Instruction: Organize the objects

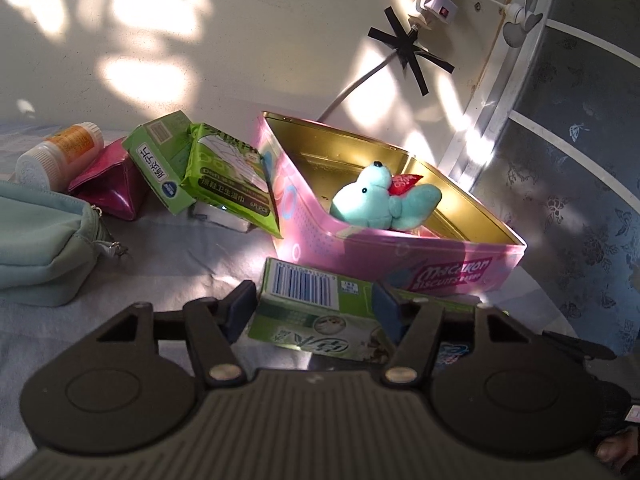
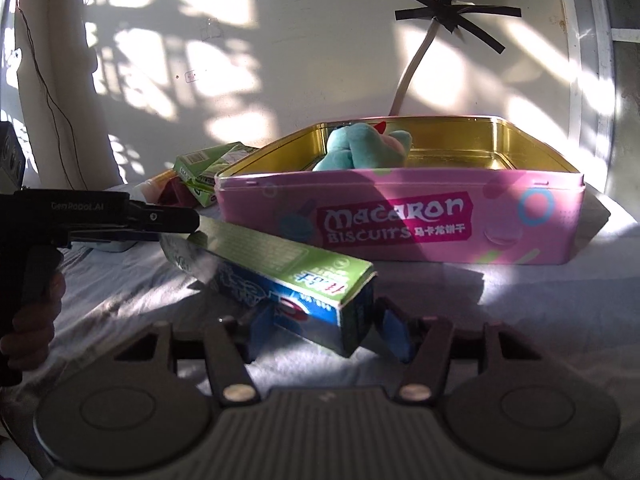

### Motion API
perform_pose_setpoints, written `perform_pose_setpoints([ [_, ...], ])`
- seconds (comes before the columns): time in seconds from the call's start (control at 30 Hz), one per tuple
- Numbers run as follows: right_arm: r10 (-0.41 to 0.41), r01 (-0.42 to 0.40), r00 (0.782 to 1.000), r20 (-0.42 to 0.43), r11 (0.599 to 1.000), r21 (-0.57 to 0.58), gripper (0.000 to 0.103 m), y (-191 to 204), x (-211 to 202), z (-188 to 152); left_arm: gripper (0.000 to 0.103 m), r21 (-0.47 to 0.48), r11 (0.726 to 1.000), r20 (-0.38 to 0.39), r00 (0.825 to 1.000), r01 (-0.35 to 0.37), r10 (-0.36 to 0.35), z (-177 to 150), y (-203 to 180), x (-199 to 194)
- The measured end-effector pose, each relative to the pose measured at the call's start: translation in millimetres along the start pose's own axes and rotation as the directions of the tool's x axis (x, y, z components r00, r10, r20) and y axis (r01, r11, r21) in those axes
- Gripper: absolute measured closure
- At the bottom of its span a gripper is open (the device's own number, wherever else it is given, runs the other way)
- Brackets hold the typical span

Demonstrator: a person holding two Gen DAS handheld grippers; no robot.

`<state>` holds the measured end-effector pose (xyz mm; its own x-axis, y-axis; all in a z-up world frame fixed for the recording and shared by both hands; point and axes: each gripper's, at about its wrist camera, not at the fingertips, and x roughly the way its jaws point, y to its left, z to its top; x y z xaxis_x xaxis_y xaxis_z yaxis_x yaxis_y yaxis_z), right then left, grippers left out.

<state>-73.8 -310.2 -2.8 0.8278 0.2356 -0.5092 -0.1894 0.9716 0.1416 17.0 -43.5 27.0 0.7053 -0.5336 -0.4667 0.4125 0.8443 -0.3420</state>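
A long green and blue toothpaste box [image 1: 304, 284] lies low over the grey cloth in front of the pink biscuit tin [image 1: 400, 252]. My left gripper [image 1: 313, 308] is shut on its barcode end, a pad pressing on each side. From the right wrist view the left gripper [image 2: 180, 226] clamps the far end of the box [image 2: 280, 256]. The near end sits between the pads of my right gripper [image 2: 328, 326], which is open, with a gap at the right pad. A teal plush toy [image 1: 380, 200] lies inside the tin [image 2: 400, 216].
Left of the tin lean a green wipes pack [image 1: 228, 176], a green carton [image 1: 160, 160], a magenta pouch [image 1: 106, 188] and a white bottle [image 1: 60, 156]. A teal pouch [image 1: 40, 240] lies at the left edge. A taped cable [image 1: 400, 46] runs down the wall behind.
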Motion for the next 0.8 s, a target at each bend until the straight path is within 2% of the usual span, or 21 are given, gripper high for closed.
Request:
perform_pose_setpoints([
  [0.07,-0.008,0.011,0.997,0.076,0.999,-0.035,0.046,5.0,-17.3,4.0,0.039,-0.004,1.000,0.049,0.999,0.020,-0.020,9.4,-7.2,-13.3],
  [0.17,-0.032,0.046,0.983,0.183,0.996,-0.073,0.046,8.5,-35.6,19.0,0.038,0.051,0.999,0.131,0.991,0.018,-0.024,29.1,-27.2,-22.2],
  [0.33,-0.092,0.125,0.958,0.273,0.987,-0.103,0.045,-4.2,-30.3,52.2,0.038,0.141,0.990,0.216,0.976,-0.007,-0.024,69.3,-57.9,-1.9],
  [0.53,-0.132,0.151,0.959,0.252,0.987,-0.057,0.045,-46.2,17.9,83.3,0.038,0.165,0.985,0.213,0.977,-0.056,0.020,102.3,-73.8,57.1],
  [0.67,-0.150,0.161,0.968,0.204,0.986,-0.040,0.044,-67.6,51.8,90.1,0.039,0.154,0.984,0.183,0.981,-0.087,0.059,107.4,-73.9,90.1],
  [0.8,-0.195,0.203,0.963,0.184,0.979,-0.027,0.042,-80.6,75.5,92.8,0.039,0.161,0.980,0.159,0.983,-0.113,0.087,107.8,-73.5,118.1],
])
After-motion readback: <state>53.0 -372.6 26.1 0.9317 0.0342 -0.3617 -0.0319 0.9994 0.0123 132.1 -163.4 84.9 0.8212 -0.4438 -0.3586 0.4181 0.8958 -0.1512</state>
